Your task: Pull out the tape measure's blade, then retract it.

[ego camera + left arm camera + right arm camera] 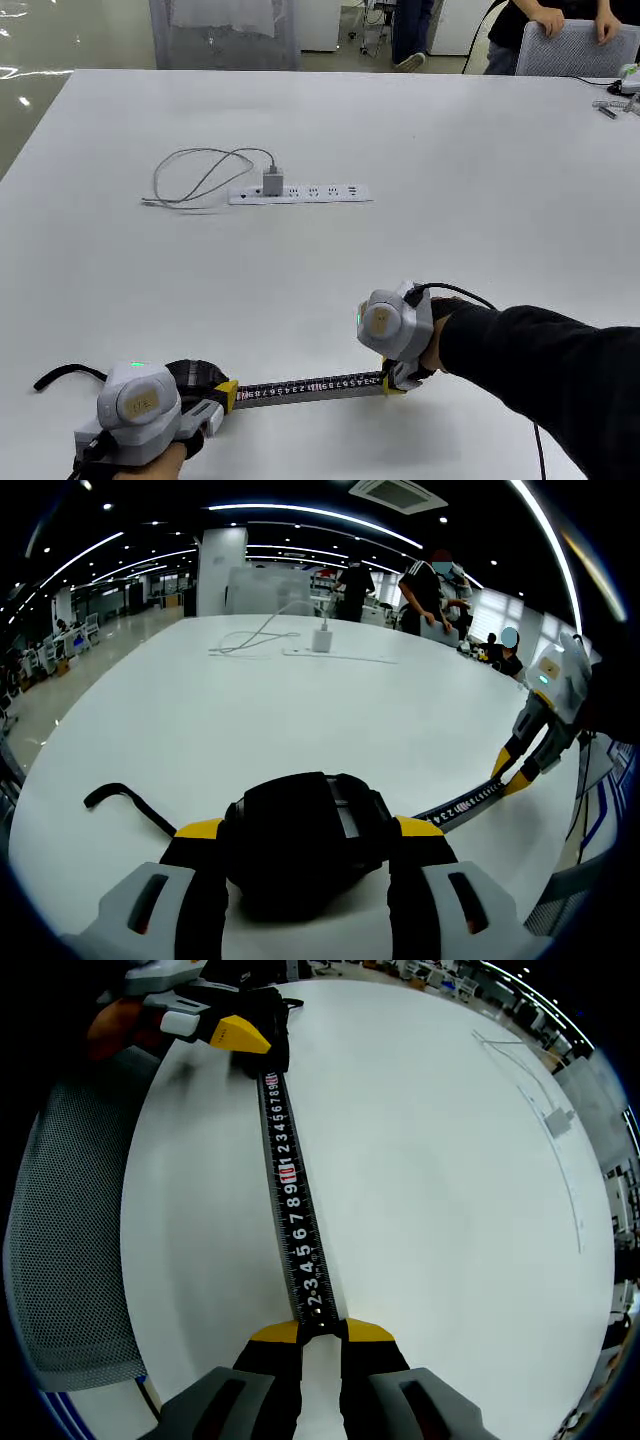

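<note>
while between tape measure [305, 830] and right gripper [322, 1332], blade [290, 1185] seemingly flat

White table [450, 200] spans the frame. A white power strip [300, 194] lies upper centre-left, with a grey charger [273, 182] plugged in upright and its cable [195, 175] looped to the left. Upper right: grey chair [575, 50], a person's hand [550, 20] resting on its backrest.
</note>
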